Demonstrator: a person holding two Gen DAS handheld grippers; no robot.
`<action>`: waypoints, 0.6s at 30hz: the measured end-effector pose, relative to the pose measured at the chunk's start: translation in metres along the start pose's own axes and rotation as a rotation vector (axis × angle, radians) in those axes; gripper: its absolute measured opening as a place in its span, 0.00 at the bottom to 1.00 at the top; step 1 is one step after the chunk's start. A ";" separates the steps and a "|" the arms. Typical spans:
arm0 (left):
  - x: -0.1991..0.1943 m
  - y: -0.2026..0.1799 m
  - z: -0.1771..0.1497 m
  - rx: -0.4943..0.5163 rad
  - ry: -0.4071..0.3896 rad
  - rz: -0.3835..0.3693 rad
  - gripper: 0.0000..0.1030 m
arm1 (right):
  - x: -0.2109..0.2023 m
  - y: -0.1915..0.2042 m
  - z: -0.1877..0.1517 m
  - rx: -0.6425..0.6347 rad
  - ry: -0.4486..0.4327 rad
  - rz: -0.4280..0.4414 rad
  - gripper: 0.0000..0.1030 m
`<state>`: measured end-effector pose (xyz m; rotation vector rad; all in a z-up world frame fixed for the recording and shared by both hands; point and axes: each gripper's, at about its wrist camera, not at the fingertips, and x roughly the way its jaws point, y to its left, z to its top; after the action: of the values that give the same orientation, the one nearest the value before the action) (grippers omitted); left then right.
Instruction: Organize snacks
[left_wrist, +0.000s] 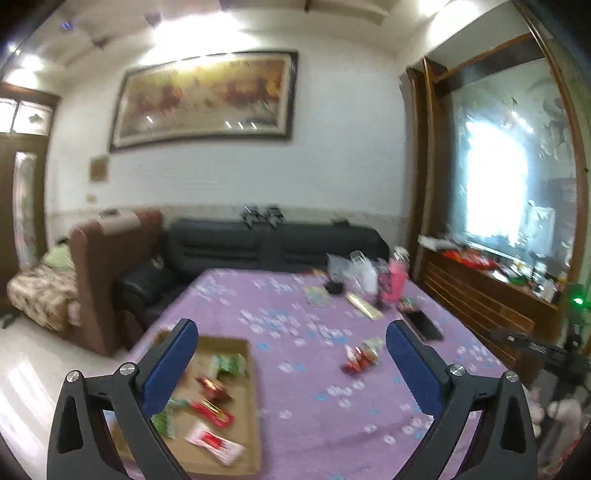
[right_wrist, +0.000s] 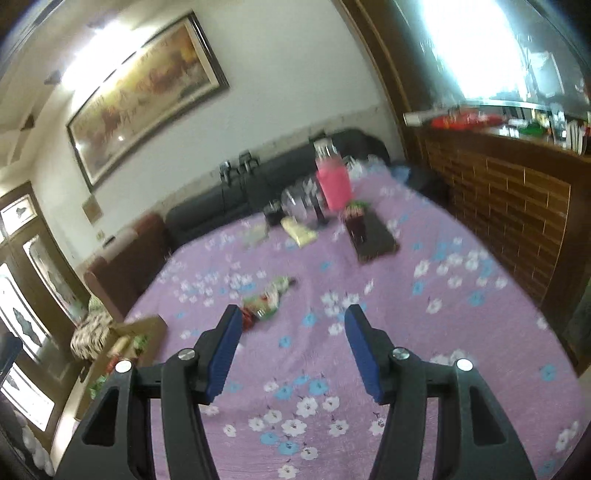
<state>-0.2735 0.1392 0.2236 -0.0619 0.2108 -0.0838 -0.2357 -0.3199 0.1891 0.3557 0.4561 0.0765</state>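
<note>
On the purple floral tablecloth (right_wrist: 424, 332), loose snack packets (right_wrist: 267, 301) lie outside the cardboard tray (left_wrist: 236, 347), just ahead-left of the empty, parted right gripper (right_wrist: 291, 350), long axis running away rightward; left gripper (left_wrist: 291, 373), spread wide and empty, sits farther.

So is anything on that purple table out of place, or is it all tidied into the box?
One small pile of snack packets lies loose on the purple cloth, apart from the cardboard tray where the other packets sit. Neither gripper holds anything. Nothing looks spilled or damaged, though the pictures are blurred.
</note>
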 end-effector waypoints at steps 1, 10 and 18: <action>-0.012 0.002 0.007 -0.002 -0.039 0.012 1.00 | -0.008 0.003 0.002 -0.010 -0.016 0.008 0.64; -0.116 0.023 0.101 -0.019 -0.426 0.093 1.00 | -0.066 0.047 0.049 -0.105 -0.144 0.136 0.66; -0.140 0.012 0.225 0.074 -0.495 0.144 1.00 | -0.123 0.118 0.142 -0.350 -0.389 0.069 0.71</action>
<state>-0.3611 0.1751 0.4707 0.0080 -0.2821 0.0679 -0.2821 -0.2727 0.4007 0.0367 0.0413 0.1488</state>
